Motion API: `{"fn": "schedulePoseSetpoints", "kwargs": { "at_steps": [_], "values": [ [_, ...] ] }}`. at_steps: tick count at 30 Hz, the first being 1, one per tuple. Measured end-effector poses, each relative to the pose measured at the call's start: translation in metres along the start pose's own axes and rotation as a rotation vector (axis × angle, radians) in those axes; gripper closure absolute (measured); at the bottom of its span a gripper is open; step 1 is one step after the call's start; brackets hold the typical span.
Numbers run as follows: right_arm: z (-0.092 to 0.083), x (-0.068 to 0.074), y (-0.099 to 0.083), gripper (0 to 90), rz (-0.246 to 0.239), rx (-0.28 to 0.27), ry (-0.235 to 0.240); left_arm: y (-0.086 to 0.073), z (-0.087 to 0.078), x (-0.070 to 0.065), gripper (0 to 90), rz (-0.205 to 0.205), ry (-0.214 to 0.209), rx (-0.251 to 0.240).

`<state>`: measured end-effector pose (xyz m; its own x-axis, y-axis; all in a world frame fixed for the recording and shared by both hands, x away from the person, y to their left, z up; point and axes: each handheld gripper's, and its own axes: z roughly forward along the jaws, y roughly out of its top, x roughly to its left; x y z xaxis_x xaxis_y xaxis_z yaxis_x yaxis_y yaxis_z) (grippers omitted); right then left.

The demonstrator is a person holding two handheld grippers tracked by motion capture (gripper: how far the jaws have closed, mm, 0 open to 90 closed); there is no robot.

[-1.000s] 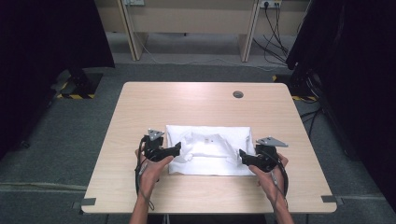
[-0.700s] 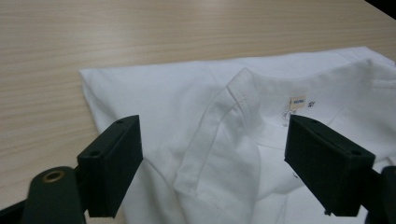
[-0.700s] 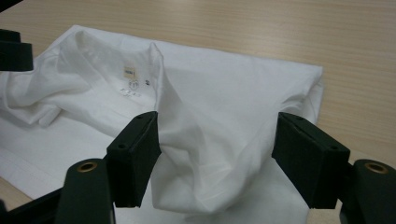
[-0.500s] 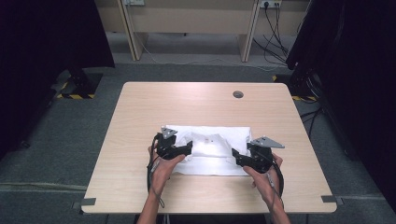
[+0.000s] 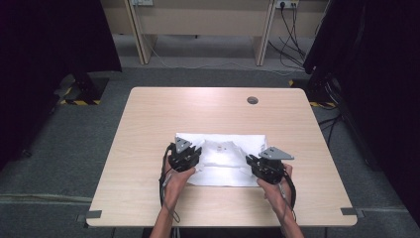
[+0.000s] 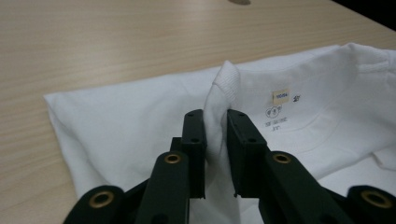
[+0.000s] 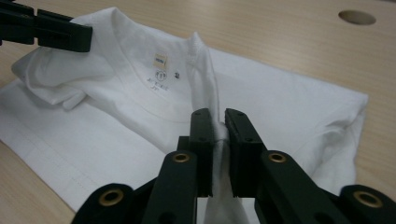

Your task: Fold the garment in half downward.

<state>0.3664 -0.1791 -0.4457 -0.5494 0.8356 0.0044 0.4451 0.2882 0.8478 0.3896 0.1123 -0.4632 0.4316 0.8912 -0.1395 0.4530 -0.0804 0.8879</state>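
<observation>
A folded white T-shirt (image 5: 223,158) lies on the near half of the wooden table (image 5: 148,114), collar up with its label showing. The left gripper (image 6: 215,140) has just closed its jaws on a raised fold of cloth by the collar's left side; the right gripper (image 7: 220,135) has likewise pinched a ridge on the right. The cloth seems lifted slightly at both pinches

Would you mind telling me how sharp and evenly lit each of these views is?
High view: table evenly lit, side edges of the frame nearly black, picture slightly soft. Left gripper view: white T-shirt bright, its label print unreadable. Right gripper view: shirt folds sharp, the table hole soft.
</observation>
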Motion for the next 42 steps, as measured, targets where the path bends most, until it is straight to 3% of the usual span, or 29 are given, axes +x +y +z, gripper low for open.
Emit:
{"fn": "schedulePoseSetpoints", "kwargs": {
  "at_steps": [5, 10, 15, 21, 27, 32, 36, 42],
  "values": [
    [-0.015, 0.001, -0.001, 83.8, -0.014, -0.023, 0.018, -0.008, -0.023, 0.003, 77.8, 0.014, -0.028, -0.017],
    [-0.026, 0.001, -0.018, 83.2, 0.000, -0.013, 0.049, -0.024, -0.046, 0.003, 77.6, 0.009, -0.066, -0.029],
    [-0.035, 0.002, -0.037, 82.1, 0.007, 0.000, 0.077, -0.042, -0.064, -0.007, 77.5, 0.042, -0.116, -0.007],
    [-0.043, 0.001, -0.050, 80.2, 0.018, 0.002, 0.080, -0.057, -0.073, -0.014, 74.6, 0.065, -0.121, 0.039],
    [-0.049, 0.002, -0.058, 68.2, 0.032, 0.031, 0.108, -0.063, -0.085, -0.015, 65.6, 0.063, -0.167, 0.067],
    [-0.060, 0.000, -0.053, 53.4, 0.054, 0.001, 0.124, -0.058, -0.096, -0.008, 49.7, 0.036, -0.169, 0.040],
    [-0.067, -0.002, -0.045, 48.9, 0.067, -0.025, 0.138, -0.052, -0.095, -0.006, 43.6, 0.036, -0.162, 0.034],
    [-0.053, -0.003, -0.038, 32.9, 0.106, 0.014, 0.055, -0.045, -0.070, -0.011, 28.8, -0.006, -0.075, 0.041]
  ]
}}
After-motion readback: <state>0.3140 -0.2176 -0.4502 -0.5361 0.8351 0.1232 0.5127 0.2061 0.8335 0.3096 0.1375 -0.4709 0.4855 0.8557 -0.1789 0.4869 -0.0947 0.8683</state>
